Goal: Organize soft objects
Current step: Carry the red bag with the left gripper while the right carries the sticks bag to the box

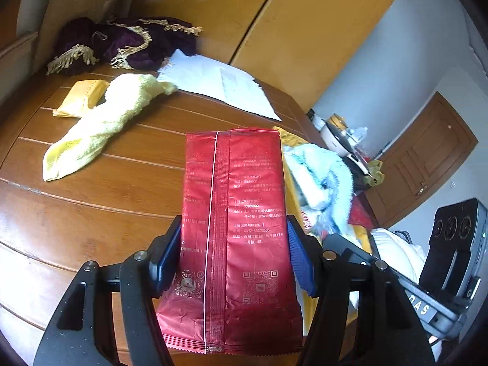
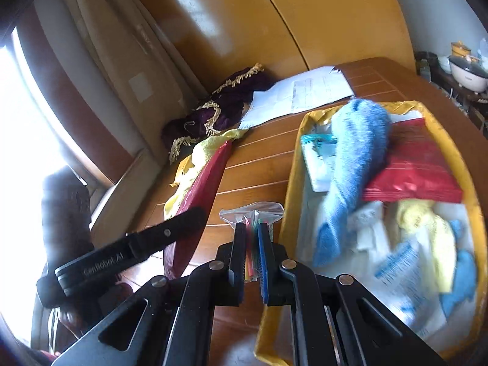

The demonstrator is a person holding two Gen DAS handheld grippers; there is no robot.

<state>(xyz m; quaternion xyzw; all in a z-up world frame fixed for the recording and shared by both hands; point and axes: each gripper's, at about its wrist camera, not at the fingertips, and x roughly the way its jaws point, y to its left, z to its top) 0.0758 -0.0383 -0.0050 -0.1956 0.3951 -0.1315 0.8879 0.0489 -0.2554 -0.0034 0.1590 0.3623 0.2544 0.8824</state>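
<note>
The left hand-held gripper [image 1: 235, 253] was clenched across the width of a red foil pouch [image 1: 231, 228], its blue pads pressing both long edges and holding it raised over the wooden desk [image 1: 91, 189], just left of the yellow fabric bin [image 2: 294, 164]. The pouch looked light and crinkly, with a slick film skin and a stiff centre seam; a grip across the flat body, as here, seemed safer than pinching the crimped ends, since the foil would probably slide under light pressure and dent under heavy. The right hand-held gripper [image 2: 251, 250] was closed on a small clear zip bag [image 2: 253, 213] of coloured strips, thin, limp and slippery, best taken near its sealed top. The bin already held a blue towel [image 2: 350, 158], another red pouch [image 2: 418, 170] and assorted cloths. A yellow towel [image 1: 100, 125] and a folded yellow cloth [image 1: 79, 94] lay on the desk, floppy things that would drape from any pinch, so a bunched middle would probably carry best.
</note>
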